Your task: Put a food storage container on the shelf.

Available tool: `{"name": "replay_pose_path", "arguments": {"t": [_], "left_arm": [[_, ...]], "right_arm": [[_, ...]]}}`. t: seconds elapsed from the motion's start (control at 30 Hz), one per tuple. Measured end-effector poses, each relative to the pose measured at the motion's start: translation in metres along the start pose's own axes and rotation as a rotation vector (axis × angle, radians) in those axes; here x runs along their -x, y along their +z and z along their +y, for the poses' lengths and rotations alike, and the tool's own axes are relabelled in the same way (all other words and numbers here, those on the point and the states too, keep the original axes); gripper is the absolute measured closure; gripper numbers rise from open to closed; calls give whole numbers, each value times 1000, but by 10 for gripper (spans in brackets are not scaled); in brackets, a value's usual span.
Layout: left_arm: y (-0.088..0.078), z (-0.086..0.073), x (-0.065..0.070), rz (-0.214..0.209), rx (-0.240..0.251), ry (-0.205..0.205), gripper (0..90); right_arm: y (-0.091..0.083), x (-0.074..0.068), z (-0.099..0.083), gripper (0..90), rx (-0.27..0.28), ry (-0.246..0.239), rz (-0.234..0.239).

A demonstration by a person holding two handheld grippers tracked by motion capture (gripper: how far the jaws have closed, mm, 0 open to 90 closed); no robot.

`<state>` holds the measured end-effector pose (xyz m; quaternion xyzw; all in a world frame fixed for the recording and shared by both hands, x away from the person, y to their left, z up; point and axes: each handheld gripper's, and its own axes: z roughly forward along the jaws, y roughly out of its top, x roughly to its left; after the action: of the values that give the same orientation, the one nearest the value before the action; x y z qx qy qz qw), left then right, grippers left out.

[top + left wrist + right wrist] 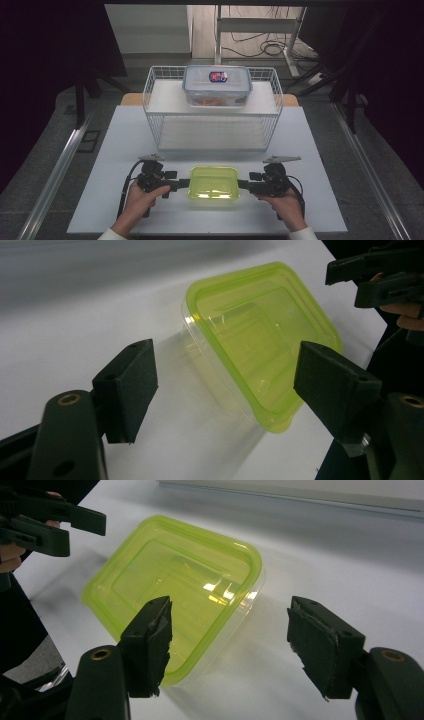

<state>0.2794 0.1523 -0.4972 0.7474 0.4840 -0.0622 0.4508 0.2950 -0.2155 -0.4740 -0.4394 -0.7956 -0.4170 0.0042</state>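
A clear tub with a lime-green lid (213, 182) sits on the white table (125, 145), near its front edge. My left gripper (184, 183) is at the tub's left side and my right gripper (243, 184) at its right side, both pointing inward at it. In the left gripper view the jaws of the left gripper (230, 385) stand open, with a corner of the tub (260, 340) just ahead between them. In the right gripper view the right gripper (235, 642) is open too, and the tub (175, 580) lies ahead toward its left jaw. Neither pad presses on the tub.
A white wire rack (212, 112) stands at the back of the table. On its upper shelf rests a clear blue-rimmed box (217, 85) with a red and blue label. Bare table lies to both sides of the grippers. Cables and a frame are on the floor beyond.
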Motion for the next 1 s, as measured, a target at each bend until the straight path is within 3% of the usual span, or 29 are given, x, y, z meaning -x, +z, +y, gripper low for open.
{"name": "replay_pose_path", "arguments": {"t": [0.17, 0.37, 0.77, 0.9, 1.0], "left_arm": [[12, 4, -4, -8, -40, -56, 273], [27, 7, -7, -61, -71, -103, 306], [34, 4, -11, -113, -98, -135, 419], [34, 3, -12, -140, -99, -146, 497], [35, 2, -11, -122, -107, -131, 576]], "right_arm": [[6, 2, 1, 358, -10, 13, -11], [12, 6, -1, 405, -29, 33, 10], [30, 14, -6, 453, -61, 105, 62], [35, 14, -8, 512, -72, 119, 78], [36, 14, -9, 605, -64, 141, 118]]}}
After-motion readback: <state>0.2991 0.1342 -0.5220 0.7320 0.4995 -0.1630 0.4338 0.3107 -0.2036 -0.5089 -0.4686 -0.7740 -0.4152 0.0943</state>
